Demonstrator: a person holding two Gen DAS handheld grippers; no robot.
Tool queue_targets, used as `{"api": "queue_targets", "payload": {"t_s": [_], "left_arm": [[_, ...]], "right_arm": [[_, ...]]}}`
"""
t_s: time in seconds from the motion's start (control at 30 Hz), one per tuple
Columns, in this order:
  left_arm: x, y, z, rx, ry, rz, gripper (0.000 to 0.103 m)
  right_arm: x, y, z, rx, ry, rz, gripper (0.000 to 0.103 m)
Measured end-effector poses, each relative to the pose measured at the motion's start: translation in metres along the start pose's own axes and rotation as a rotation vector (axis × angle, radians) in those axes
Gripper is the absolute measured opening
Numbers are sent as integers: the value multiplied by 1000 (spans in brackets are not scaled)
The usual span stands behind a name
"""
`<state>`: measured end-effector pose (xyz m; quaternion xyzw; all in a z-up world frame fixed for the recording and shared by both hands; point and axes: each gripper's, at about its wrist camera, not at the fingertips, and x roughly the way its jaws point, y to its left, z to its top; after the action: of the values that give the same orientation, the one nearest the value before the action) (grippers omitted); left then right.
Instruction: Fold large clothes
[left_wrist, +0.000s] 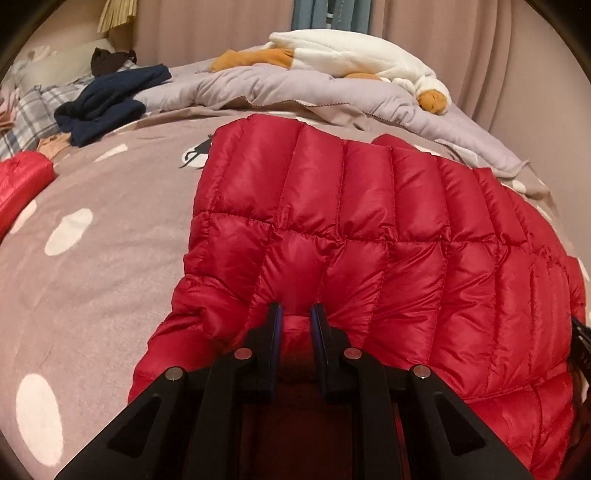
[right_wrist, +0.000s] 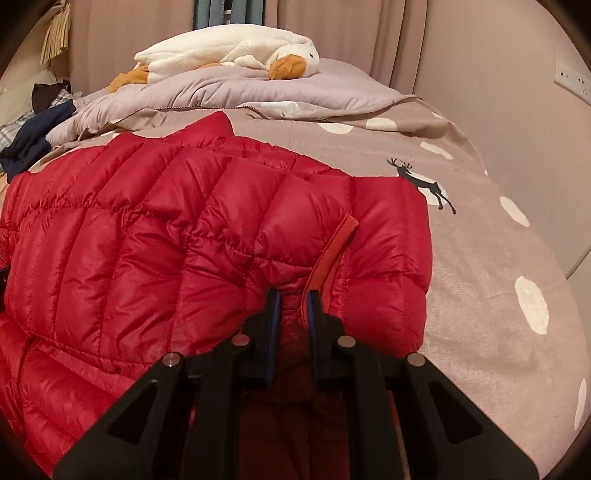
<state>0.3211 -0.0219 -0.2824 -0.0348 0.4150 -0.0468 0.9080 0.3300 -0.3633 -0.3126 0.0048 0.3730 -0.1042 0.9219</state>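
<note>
Red down jacket (left_wrist: 369, 229) spread over the spotted bedsheet (left_wrist: 110, 258), puffy and only partly folded. At the far left of the left wrist view, another red padded piece (left_wrist: 22, 184) at the frame edge, cut off, impossible to tell whether a second garment or part of this one; beyond it a navy garment (left_wrist: 107, 103) in a loose heap, unfolded, so probably more left to do. Further right, left gripper (left_wrist: 295, 314) nearly closed, pinching a bunched fold of the jacket's near edge, fabric puckered between the blue pads. Above and beyond, a grey quilt (left_wrist: 295, 88) rumpled along the far side of the bed with a white plush duck (left_wrist: 351, 55) lying on top. In the right wrist view, same jacket (right_wrist: 166, 240) filling the left and centre, one quilted layer already lying over another, suggesting a first fold made or under way. Right gripper (right_wrist: 293, 299) likewise almost shut, clamped on the near hem just beside a flat red fabric strip (right_wrist: 332, 254). To the right, bare sheet with a printed deer (right_wrist: 421, 184). Judged early to midway: both near corners gripped, final folds still ahead. Sleeves, collar and zip hard to make out; near hem hidden under both tools; jacket's underside unseen.
</note>
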Motion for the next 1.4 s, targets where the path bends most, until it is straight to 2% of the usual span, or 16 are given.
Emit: {"api": "queue_targets", "payload": {"t_s": [0.5, 0.67, 0.7, 0.77, 0.83, 0.87, 0.9, 0.93, 0.97, 1.0, 1.1, 1.17, 1.23, 1.27, 1.37, 1.4], "left_arm": [[-1, 1, 1, 3, 1, 5, 19], [-7, 0, 3, 9, 2, 30, 19], [-14, 3, 4, -5, 3, 26, 19], [-33, 11, 4, -45, 25, 2, 19], [-57, 23, 0, -50, 18, 3, 27], [-73, 29, -4, -37, -4, 22, 40], [-93, 37, -11, -27, -53, 49, 61], [-108, 45, -17, -24, -93, 59, 75], [-122, 55, -25, -25, -121, 52, 99], [-132, 66, -32, -32, -124, 28, 103], [-138, 96, -53, -128, -60, -71, 103], [-127, 110, -70, -183, 45, -137, 102], [-115, 111, -85, -186, 123, -197, 91], [-109, 110, -94, -186, 158, -216, 73], [-107, 91, -104, -76, 135, -178, 63], [-106, 84, -104, -40, 139, -174, 53]], "right_arm": [[1, 0, -2, -2, -4, -10, 14], [-1, 4, -1, -13, -4, -21, 15], [-3, 6, 1, -22, 2, -28, 16], [-14, 4, 4, -39, 26, -52, 29], [-40, -6, 4, -4, 24, -94, 78], [-58, -14, 0, 27, -13, -86, 89], [-83, -26, -7, 68, -70, -46, 101], [-97, -34, -13, 94, -90, -12, 102], [-107, -40, -19, 113, -86, 17, 102], [-116, -47, -27, 133, -68, 54, 102], [-131, -61, -54, 206, -24, 125, 102], [-131, -61, -72, 232, 9, 123, 102], [-127, -56, -94, 260, 61, 138, 101], [-125, -50, -102, 266, 76, 155, 100], [-111, -37, -124, 299, 133, 268, 97], [-107, -33, -129, 308, 129, 256, 94]]}}
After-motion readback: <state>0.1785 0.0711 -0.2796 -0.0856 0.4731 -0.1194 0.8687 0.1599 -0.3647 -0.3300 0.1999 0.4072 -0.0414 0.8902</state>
